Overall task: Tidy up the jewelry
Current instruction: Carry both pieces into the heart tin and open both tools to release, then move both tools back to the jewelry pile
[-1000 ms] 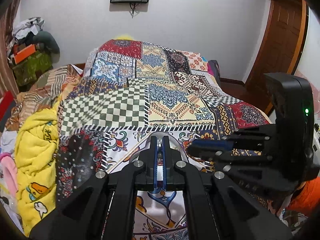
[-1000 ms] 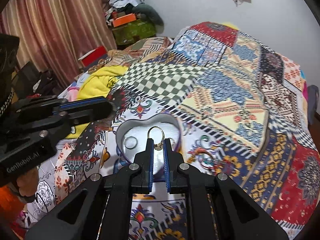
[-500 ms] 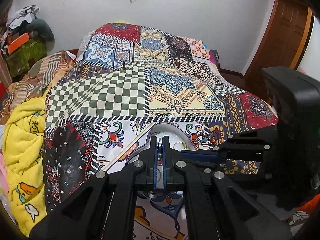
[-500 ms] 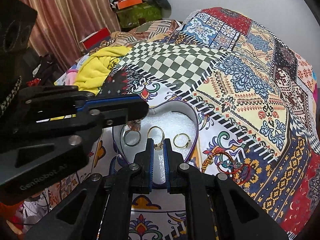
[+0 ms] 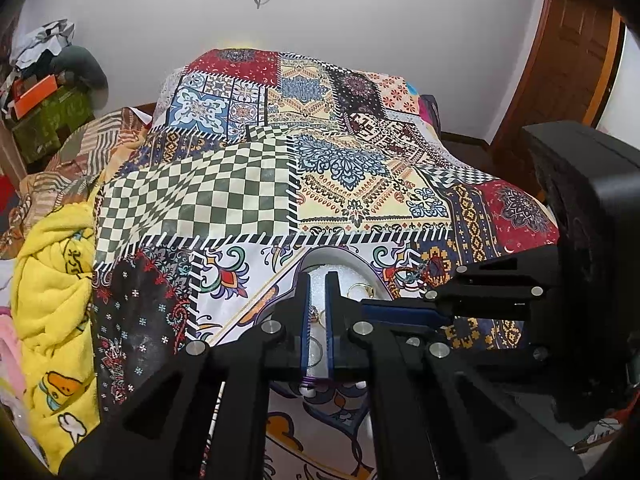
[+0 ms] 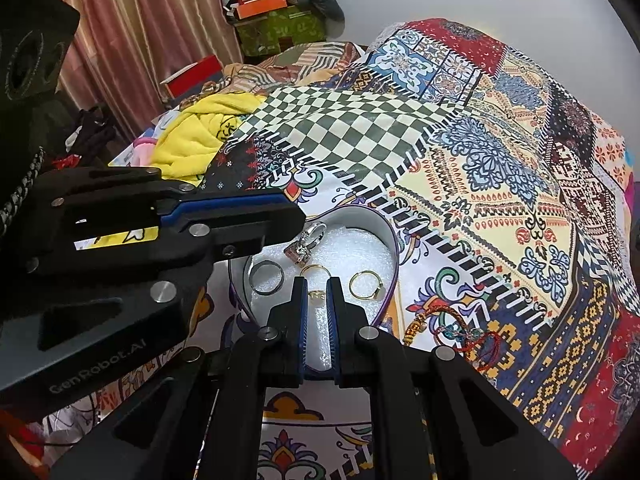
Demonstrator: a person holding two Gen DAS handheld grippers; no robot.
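On a patchwork bedspread, the right gripper, jaws slightly parted, is lowering a gold ring into a heart-shaped box beside other rings; the left gripper, narrowly parted and seemingly empty, is hovering just left.

Rings: four, all in the box
Heart-shaped box: one
Thread bracelets: a tangled cluster, number unclear
Grippers: two
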